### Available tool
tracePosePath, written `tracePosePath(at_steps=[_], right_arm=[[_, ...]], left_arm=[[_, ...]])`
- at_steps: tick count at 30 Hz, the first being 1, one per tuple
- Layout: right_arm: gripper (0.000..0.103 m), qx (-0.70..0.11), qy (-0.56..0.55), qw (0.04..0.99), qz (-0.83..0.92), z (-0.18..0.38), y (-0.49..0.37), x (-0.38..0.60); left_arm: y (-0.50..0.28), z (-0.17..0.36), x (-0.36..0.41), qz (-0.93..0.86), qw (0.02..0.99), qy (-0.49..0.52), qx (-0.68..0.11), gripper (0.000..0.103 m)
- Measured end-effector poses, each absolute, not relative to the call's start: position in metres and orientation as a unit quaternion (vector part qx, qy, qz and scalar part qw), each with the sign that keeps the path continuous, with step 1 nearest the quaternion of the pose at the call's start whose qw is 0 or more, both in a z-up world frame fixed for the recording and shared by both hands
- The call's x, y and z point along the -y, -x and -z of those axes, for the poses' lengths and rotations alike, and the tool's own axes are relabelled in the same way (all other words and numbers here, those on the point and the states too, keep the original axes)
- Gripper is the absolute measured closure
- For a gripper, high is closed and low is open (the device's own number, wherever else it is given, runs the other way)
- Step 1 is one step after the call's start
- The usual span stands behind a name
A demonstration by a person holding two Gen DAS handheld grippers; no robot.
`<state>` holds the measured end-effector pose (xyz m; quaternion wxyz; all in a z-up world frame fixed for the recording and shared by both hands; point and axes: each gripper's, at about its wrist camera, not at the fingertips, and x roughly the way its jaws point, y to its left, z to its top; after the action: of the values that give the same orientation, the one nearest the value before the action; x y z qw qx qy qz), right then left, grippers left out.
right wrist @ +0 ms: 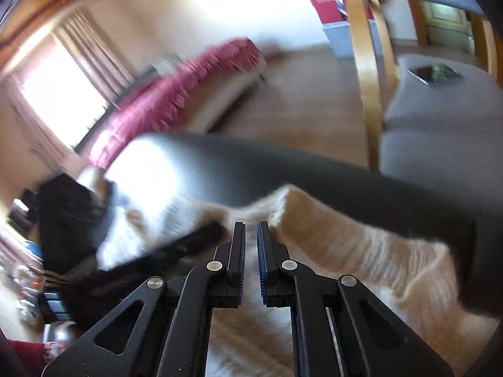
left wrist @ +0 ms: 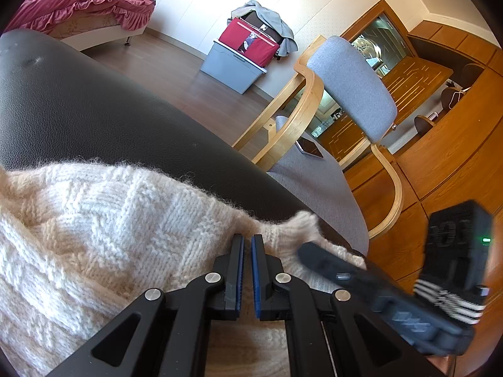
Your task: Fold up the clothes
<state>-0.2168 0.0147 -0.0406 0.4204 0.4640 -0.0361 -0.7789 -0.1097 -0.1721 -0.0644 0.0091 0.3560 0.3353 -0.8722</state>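
Fingers of both grippers, left (left wrist: pixel 247 242) and right (right wrist: pixel 250 229), stand nearly closed over a cream, chunky-knit wool sweater (left wrist: pixel 103 216) on the black leather worktop (left wrist: pixel 78 106); whether they pinch knit is unclear. Soft, light, floppy, stretchy: best taken at the ribbed cuff (left wrist: pixel 301 223) at one o'clock.

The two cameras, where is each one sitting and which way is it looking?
Left wrist: sits on the left gripper, looks down its fingers at the cream sweater on the black table; the right gripper shows too.
Right wrist: sits on the right gripper, blurred, over the same sweater; the left gripper shows too.
Shared: sweater, table, grey chair, pink bed.
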Motion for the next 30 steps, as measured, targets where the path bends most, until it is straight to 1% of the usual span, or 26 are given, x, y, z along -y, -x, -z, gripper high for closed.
tracePosePath(at_steps=[1, 2, 3, 6, 8, 9, 11, 13, 14, 15, 18, 19, 21, 24, 27, 28, 30], right_arm=[[0.095, 0.039, -0.467, 0.416, 0.779, 0.043, 0.220, -0.014], [0.098, 0.040, -0.467, 0.412, 0.781, 0.044, 0.222, -0.014], [0.099, 0.040, -0.467, 0.405, 0.785, 0.044, 0.224, -0.014], [0.099, 0.042, -0.467, 0.401, 0.787, 0.043, 0.225, -0.013], [0.098, 0.053, -0.467, 0.407, 0.783, 0.043, 0.226, -0.015], [0.094, 0.066, -0.463, 0.414, 0.781, 0.042, 0.227, -0.019], [0.093, 0.096, -0.445, 0.421, 0.785, 0.035, 0.227, -0.032], [0.080, 0.122, -0.415, 0.423, 0.796, 0.023, 0.226, -0.042], [0.066, 0.127, -0.408, 0.424, 0.799, 0.019, 0.226, -0.043], [0.057, 0.125, -0.408, 0.424, 0.799, 0.019, 0.226, -0.042], [0.057, 0.104, -0.429, 0.419, 0.793, 0.027, 0.226, -0.033], [0.059, 0.098, -0.437, 0.415, 0.792, 0.031, 0.226, -0.031], [0.080, 0.093, -0.450, 0.399, 0.794, 0.037, 0.229, -0.030], [0.090, 0.086, -0.466, 0.376, 0.796, 0.044, 0.233, -0.029], [0.090, 0.090, -0.465, 0.375, 0.797, 0.044, 0.230, -0.031], [0.087, 0.093, -0.464, 0.377, 0.796, 0.043, 0.230, -0.032], [0.086, 0.112, -0.456, 0.380, 0.797, 0.040, 0.229, -0.039]], left_arm=[[0.110, 0.064, 0.172, 0.872, 0.009, -0.356, -0.336, 0.100], [0.110, 0.064, 0.172, 0.872, 0.009, -0.356, -0.336, 0.100], [0.110, 0.065, 0.172, 0.872, 0.008, -0.356, -0.337, 0.100], [0.109, 0.065, 0.172, 0.872, 0.008, -0.355, -0.337, 0.100], [0.109, 0.065, 0.172, 0.872, 0.008, -0.355, -0.337, 0.100], [0.109, 0.066, 0.172, 0.872, 0.008, -0.355, -0.337, 0.100], [0.109, 0.066, 0.172, 0.872, 0.010, -0.355, -0.336, 0.100], [0.110, 0.065, 0.171, 0.873, 0.012, -0.356, -0.333, 0.100], [0.110, 0.065, 0.170, 0.873, 0.013, -0.356, -0.332, 0.100], [0.110, 0.064, 0.170, 0.873, 0.012, -0.356, -0.333, 0.100], [0.110, 0.064, 0.170, 0.873, 0.012, -0.355, -0.334, 0.100], [0.110, 0.064, 0.170, 0.873, 0.012, -0.355, -0.334, 0.100], [0.110, 0.065, 0.170, 0.872, 0.011, -0.355, -0.336, 0.100], [0.110, 0.065, 0.170, 0.872, 0.010, -0.355, -0.338, 0.100], [0.109, 0.066, 0.172, 0.871, 0.009, -0.354, -0.340, 0.100], [0.109, 0.066, 0.172, 0.871, 0.009, -0.354, -0.341, 0.100], [0.109, 0.066, 0.172, 0.871, 0.008, -0.354, -0.341, 0.100]])
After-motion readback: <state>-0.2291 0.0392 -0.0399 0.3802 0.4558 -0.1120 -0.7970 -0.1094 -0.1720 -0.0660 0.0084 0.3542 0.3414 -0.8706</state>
